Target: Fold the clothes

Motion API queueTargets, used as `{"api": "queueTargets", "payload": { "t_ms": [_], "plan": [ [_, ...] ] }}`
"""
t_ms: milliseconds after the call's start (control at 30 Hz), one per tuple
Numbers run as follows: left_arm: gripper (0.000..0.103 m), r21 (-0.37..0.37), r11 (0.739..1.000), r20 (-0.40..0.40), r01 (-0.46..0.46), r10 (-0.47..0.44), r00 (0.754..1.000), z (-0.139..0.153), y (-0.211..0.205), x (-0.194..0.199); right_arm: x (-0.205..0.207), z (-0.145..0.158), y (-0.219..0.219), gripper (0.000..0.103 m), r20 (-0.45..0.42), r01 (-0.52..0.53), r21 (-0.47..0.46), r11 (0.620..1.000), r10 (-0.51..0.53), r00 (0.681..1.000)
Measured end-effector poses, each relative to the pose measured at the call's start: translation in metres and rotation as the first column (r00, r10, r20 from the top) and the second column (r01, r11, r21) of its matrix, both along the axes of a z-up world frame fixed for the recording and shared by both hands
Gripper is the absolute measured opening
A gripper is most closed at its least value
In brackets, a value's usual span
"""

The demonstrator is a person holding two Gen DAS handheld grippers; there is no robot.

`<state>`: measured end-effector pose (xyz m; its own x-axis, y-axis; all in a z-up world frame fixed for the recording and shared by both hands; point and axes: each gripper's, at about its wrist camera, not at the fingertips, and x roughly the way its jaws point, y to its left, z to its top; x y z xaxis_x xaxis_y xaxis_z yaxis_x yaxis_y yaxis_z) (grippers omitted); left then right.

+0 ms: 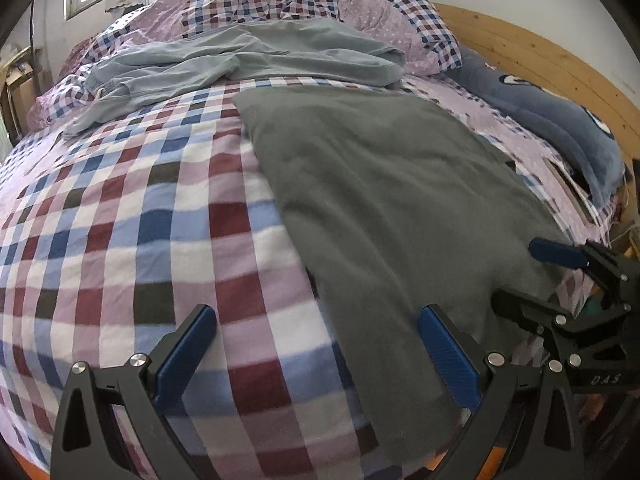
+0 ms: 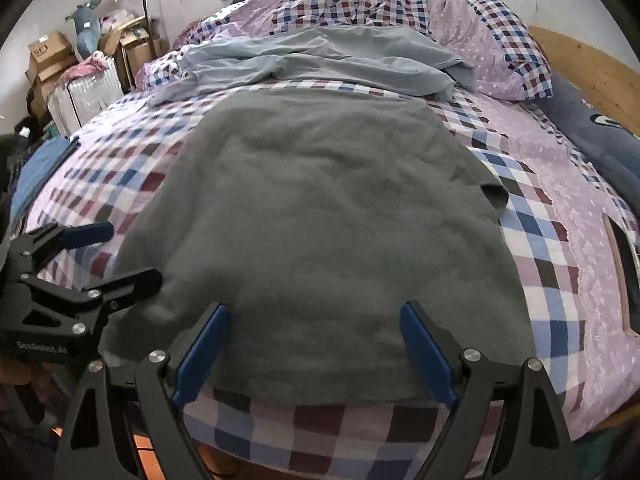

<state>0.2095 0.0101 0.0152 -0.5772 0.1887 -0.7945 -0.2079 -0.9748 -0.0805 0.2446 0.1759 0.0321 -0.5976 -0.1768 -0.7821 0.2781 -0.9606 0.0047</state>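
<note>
A dark grey garment (image 1: 384, 200) (image 2: 320, 220) lies flat on the checked bedspread (image 1: 140, 220) (image 2: 540, 240), its near hem at the bed's front edge. Behind it a light blue-grey garment (image 1: 248, 60) (image 2: 340, 60) lies crumpled. My left gripper (image 1: 316, 320) is open over the grey garment's left edge, holding nothing; the right wrist view shows it at the left (image 2: 124, 256). My right gripper (image 2: 314, 316) is open above the near hem, empty; the left wrist view shows it at the right (image 1: 520, 276).
A bunched checked duvet (image 2: 380, 4) and a pillow (image 2: 500, 48) lie at the head of the bed. A dark blue plush blanket (image 1: 560, 120) runs along the wooden bed frame (image 1: 540, 52). Cardboard boxes (image 2: 48, 56), a suitcase (image 2: 92, 96) and a plush toy (image 2: 86, 28) stand left of the bed.
</note>
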Motion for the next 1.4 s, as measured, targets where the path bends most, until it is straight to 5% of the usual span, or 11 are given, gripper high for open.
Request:
{"api": "queueTargets", "payload": {
  "t_ms": [300,567,633,667,767,833,900,1267,1400],
  "plan": [
    [0.102,-0.135,0.989,0.003,0.062,-0.062,0.998,-0.01,0.008,0.028,0.012,-0.005,-0.003,0.09,-0.003,-0.023,0.054,0.998,0.023,1.0],
    [0.102,-0.048,0.999,0.1,0.009,-0.004,0.995,-0.018,-0.007,0.039,0.028,0.006,0.009,0.09,-0.018,0.01,0.003,1.0,-0.01,1.0],
    [0.102,0.011,1.0,0.131,-0.009,0.008,0.991,-0.019,-0.014,0.042,0.032,0.01,0.013,0.09,-0.024,0.02,-0.016,1.0,-0.02,1.0],
    [0.102,0.096,0.995,0.144,-0.019,0.005,0.99,-0.017,-0.021,0.043,0.034,0.012,0.015,0.09,-0.027,0.025,-0.026,0.999,-0.026,0.999],
    [0.102,0.352,0.934,0.181,-0.054,-0.011,0.983,-0.012,-0.044,0.044,0.041,0.023,0.025,0.09,-0.056,0.05,-0.069,0.996,-0.054,0.997],
    [0.102,0.516,0.852,0.217,-0.086,-0.033,0.976,-0.016,-0.059,0.043,0.045,0.033,0.033,0.09,-0.088,0.072,-0.108,0.992,-0.081,0.993],
    [0.102,0.604,0.788,0.245,-0.121,-0.039,0.969,-0.022,-0.069,0.042,0.048,0.041,0.041,0.09,-0.114,0.09,-0.144,0.986,-0.107,0.988],
    [0.102,0.802,0.583,0.266,-0.128,-0.156,0.951,-0.038,-0.064,0.027,0.058,0.061,0.048,0.09,-0.152,0.123,-0.203,0.971,-0.155,0.976],
    [0.102,0.821,0.556,0.277,-0.131,-0.186,0.943,-0.042,-0.055,0.022,0.068,0.061,0.034,0.09,-0.173,0.1,-0.148,0.984,-0.125,0.977]
  ]
}}
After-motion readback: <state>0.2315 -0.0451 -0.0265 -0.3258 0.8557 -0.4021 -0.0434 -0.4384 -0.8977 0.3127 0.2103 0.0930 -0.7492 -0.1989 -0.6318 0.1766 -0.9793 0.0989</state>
